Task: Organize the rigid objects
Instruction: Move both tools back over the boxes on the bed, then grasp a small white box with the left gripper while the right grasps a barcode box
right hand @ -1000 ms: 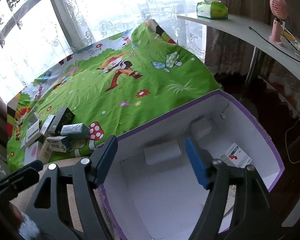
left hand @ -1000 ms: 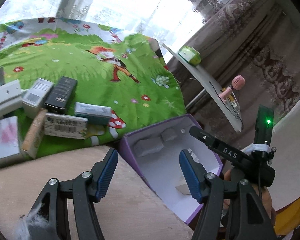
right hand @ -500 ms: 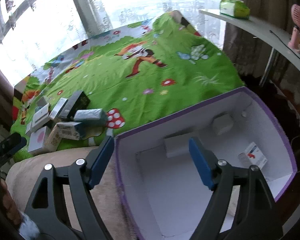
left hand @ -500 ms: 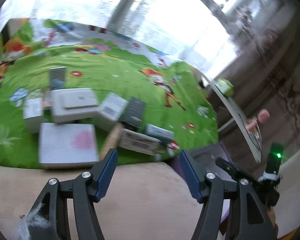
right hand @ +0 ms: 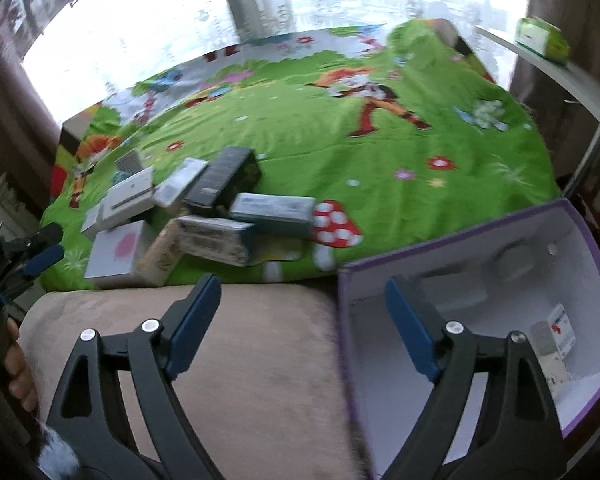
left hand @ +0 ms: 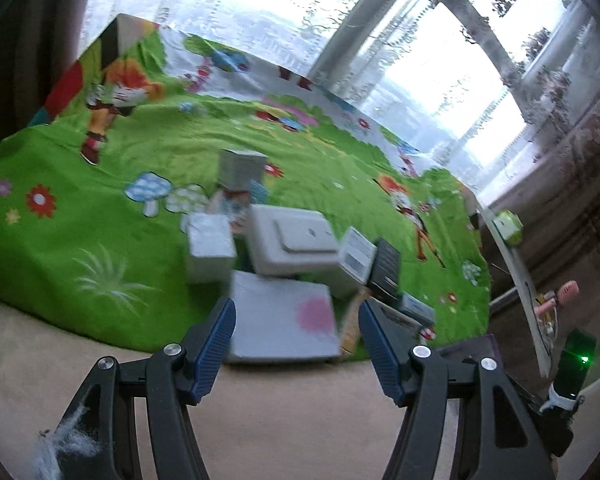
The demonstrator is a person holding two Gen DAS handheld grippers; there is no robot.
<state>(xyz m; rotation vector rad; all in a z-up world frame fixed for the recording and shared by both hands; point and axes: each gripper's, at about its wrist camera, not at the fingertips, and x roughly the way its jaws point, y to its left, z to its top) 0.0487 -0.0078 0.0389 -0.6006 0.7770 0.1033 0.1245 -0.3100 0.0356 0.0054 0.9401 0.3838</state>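
Several small cardboard boxes lie in a cluster on the green cartoon bedsheet (left hand: 100,240). Among them are a flat white box with a pink blot (left hand: 284,320), a large white box (left hand: 296,244) and a black box (left hand: 386,268). My left gripper (left hand: 294,314) is open and empty, just short of the pink-blot box. My right gripper (right hand: 302,300) is open and empty over the beige ledge (right hand: 240,360). It sits between the box cluster (right hand: 216,236) and an open purple container (right hand: 480,320) with white lining. A small red-and-white box (right hand: 556,328) lies inside the container.
A white shelf (right hand: 572,80) at the right carries a green tissue pack (right hand: 542,36). A pink fan (left hand: 560,296) stands there too. Windows with lace curtains run behind the bed. The left gripper also shows at the left edge of the right wrist view (right hand: 28,252).
Both grippers have swung left, away from the purple container and toward the box cluster. The left gripper now faces the pink-blot box. Both stay open and empty.
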